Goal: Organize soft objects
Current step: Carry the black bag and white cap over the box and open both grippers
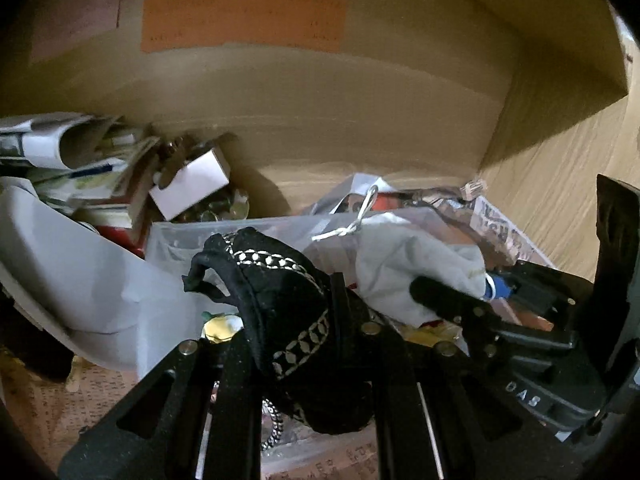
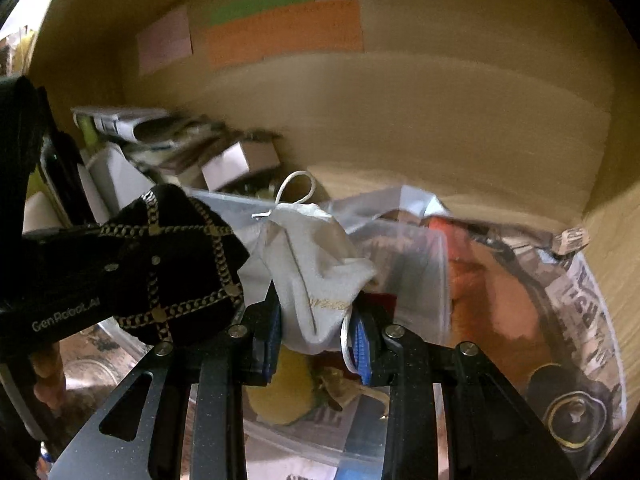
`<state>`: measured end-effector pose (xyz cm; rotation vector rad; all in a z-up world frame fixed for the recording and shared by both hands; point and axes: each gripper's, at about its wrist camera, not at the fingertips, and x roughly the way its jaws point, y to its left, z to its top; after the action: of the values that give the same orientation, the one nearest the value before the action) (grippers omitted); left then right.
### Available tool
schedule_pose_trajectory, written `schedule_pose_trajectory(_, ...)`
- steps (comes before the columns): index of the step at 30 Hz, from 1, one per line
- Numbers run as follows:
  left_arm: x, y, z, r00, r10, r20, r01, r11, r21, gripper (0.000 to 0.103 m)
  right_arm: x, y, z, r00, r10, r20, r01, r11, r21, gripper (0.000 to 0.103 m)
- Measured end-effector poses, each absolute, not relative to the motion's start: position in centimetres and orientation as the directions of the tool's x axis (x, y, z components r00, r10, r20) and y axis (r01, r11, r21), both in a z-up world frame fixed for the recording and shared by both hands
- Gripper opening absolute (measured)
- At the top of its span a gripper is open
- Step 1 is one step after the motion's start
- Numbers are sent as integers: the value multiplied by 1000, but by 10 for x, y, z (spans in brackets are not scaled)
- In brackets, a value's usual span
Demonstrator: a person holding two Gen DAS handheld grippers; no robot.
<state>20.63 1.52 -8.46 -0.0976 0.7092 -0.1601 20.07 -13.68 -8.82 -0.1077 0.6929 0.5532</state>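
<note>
My left gripper [image 1: 304, 320] is shut on a black soft pouch [image 1: 280, 300] with gold chain-pattern trim; it also shows in the right wrist view [image 2: 176, 264] at the left. My right gripper [image 2: 316, 332] is shut on a white drawstring cloth pouch [image 2: 316, 264] with a white cord loop; the same pouch shows in the left wrist view [image 1: 416, 268], held by the right gripper's fingers [image 1: 448, 296]. Both pouches hang side by side over a clear plastic box [image 2: 416, 264] in a wooden cupboard.
A small white carton [image 1: 192, 188] and stacked papers [image 1: 60, 148] lie at the back left. Newspaper [image 2: 584, 320] lines the shelf at the right. A wooden back wall carries orange [image 1: 244, 20] and green labels. A yellow soft item [image 2: 280, 392] lies below my right gripper.
</note>
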Motion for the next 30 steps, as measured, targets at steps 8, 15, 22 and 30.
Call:
schedule_pose_trajectory(8,215,20,-106,675,-204,-709,97,977,-189,32,205,-135,-100,597,420,-683,-518,852,71,36)
schedule_pose_trajectory(15,191,22,-100,693,-203,-692,107,978,-180,51,196,-142,-92,601,413,-685,-518,853,60,59)
schedule_pose_trajectory(22,160,25,-82,743,-159,-650,97,987,-131,60,174,-156,-73,656,422,-625,-517,855,35,65)
schedule_pose_trajectory(30,115,23,-37,861,-92,-500,66,995,-70,65,137,-177,-25,736,478,-479,-521,852,50,67)
